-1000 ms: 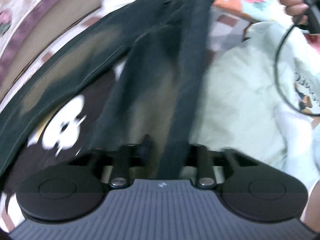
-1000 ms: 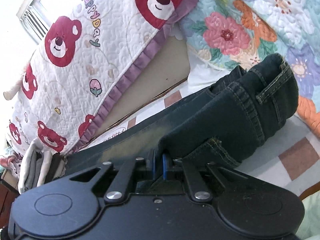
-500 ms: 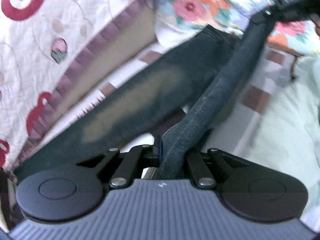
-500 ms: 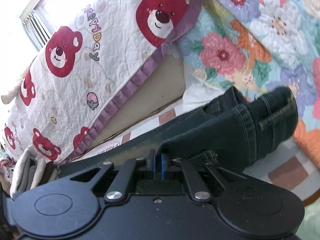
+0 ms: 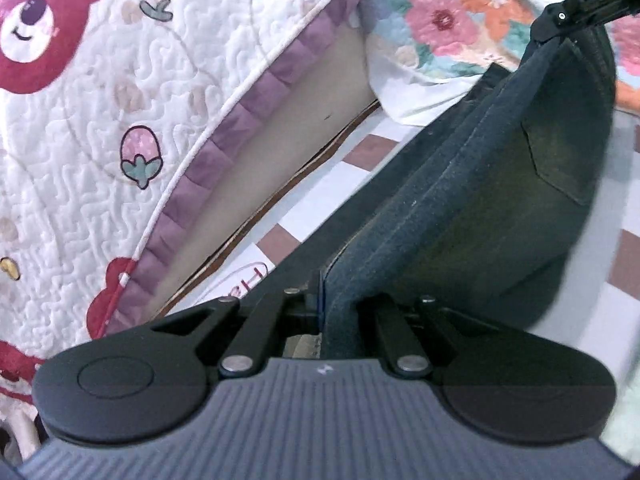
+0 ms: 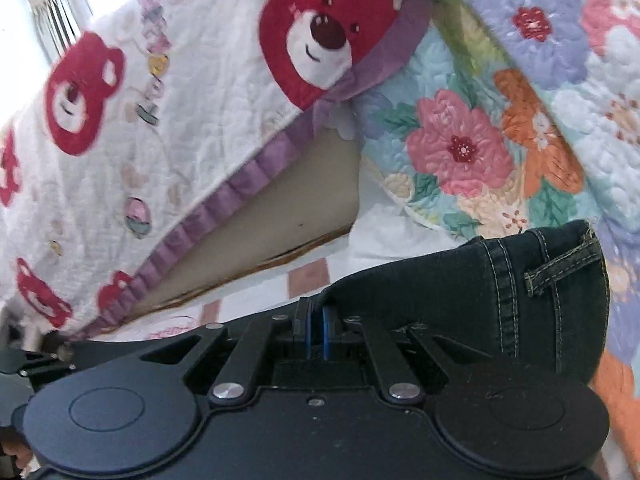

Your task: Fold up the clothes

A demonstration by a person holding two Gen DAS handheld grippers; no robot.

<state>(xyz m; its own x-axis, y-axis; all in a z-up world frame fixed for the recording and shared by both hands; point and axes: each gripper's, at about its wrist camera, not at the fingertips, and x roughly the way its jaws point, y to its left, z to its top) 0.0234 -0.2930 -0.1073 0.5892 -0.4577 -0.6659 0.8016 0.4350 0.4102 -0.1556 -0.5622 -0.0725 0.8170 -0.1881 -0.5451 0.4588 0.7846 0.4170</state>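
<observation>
both grippers — left gripper (image 5: pixel 322 304), right gripper (image 6: pixel 318 332) — clench the dark jeans (image 5: pixel 480 208), lifted off the checked sheet (image 5: pixel 320 200); folding looks barely begun.

Matt dark denim jeans (image 5: pixel 480 216), quilted cloth bedspread (image 5: pixel 120 120)

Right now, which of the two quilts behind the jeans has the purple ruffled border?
The white bear quilt on the left has the purple ruffle along its lower edge. The flowered quilt on the right has none.
</observation>
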